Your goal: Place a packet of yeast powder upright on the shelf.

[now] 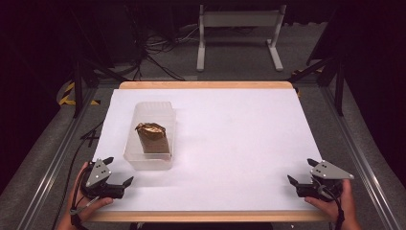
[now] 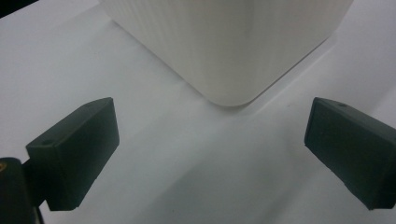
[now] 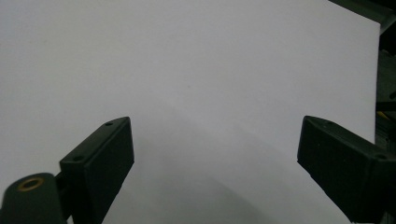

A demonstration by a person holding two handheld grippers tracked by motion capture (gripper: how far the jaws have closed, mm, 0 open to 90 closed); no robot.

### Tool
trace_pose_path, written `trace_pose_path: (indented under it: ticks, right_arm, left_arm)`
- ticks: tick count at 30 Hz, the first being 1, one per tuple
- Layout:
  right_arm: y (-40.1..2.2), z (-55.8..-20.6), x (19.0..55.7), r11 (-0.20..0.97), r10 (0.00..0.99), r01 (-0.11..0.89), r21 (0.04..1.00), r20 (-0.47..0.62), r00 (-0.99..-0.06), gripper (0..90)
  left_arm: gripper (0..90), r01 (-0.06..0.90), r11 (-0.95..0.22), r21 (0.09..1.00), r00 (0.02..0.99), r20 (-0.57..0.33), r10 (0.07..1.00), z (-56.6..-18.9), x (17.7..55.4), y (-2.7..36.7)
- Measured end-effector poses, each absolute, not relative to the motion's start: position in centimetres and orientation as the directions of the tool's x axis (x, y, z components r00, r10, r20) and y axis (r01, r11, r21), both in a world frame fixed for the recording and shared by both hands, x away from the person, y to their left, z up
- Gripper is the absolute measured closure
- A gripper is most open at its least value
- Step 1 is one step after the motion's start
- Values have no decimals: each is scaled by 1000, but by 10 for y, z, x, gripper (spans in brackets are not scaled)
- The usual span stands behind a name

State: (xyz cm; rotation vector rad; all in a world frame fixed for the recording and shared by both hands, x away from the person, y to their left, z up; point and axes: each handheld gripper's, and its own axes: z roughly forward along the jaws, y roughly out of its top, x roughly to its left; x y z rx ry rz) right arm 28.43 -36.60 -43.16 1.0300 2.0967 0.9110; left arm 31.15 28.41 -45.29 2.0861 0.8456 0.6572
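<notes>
Left gripper [image 1: 118,171] at the near-left corner of the table, jaws spread wide, nothing between them; held in the person's left hand [image 1: 82,199]; right gripper [image 1: 301,173] at the near-right corner, jaws equally wide apart and empty, in the right hand [image 1: 335,201]; both sit low at the near edge, jaws angled inward toward the table centre.

Surface: table [image 1: 230,143] covered by a plain white sheet, wooden edge showing along near and far sides; sheet is bare apart from one container.

Clear plastic container [image 1: 151,135] sits left of centre, just beyond the left gripper; rectangular, rounded corners, long axis running near-to-far, slightly skewed; in the left gripper view its ribbed translucent corner [image 2: 229,51] is close ahead of the open jaws, not touching them. Inside it a brown-gold crinkled packet [image 1: 152,137] stands roughly upright, twisted top toward the far-left; no readable print or label on packet or container.

Right gripper view: blank white sheet [image 3: 196,74] ahead of the jaws.

Beyond the table: grey carpet floor, metal rails along both sides, yellow-black hazard tape [image 1: 69,93] far left, tangle of cables [image 1: 153,48], white metal stand frame [image 1: 239,33] at the back; room dark.
</notes>
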Motion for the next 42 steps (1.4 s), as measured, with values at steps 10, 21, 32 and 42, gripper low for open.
trace_pose_path:
  ticks: [10,21,32,42]
  right_arm:
    - [-390,-437,273,342,884,417,842,-138,-446,109]
    - [-391,-434,271,330,889,405,853,-136,-437,109]
    - [-381,-434,273,375,874,403,835,-173,-454,108]
    - [-379,-436,275,373,874,405,835,-169,-455,108]
  left_arm:
    - [40,347,-468,813,641,158,751,-452,313,285]
    - [39,340,-478,810,646,168,745,-452,314,283]
    - [39,336,-476,813,648,167,743,-453,314,284]
    - [39,346,-478,807,646,164,745,-453,313,284]
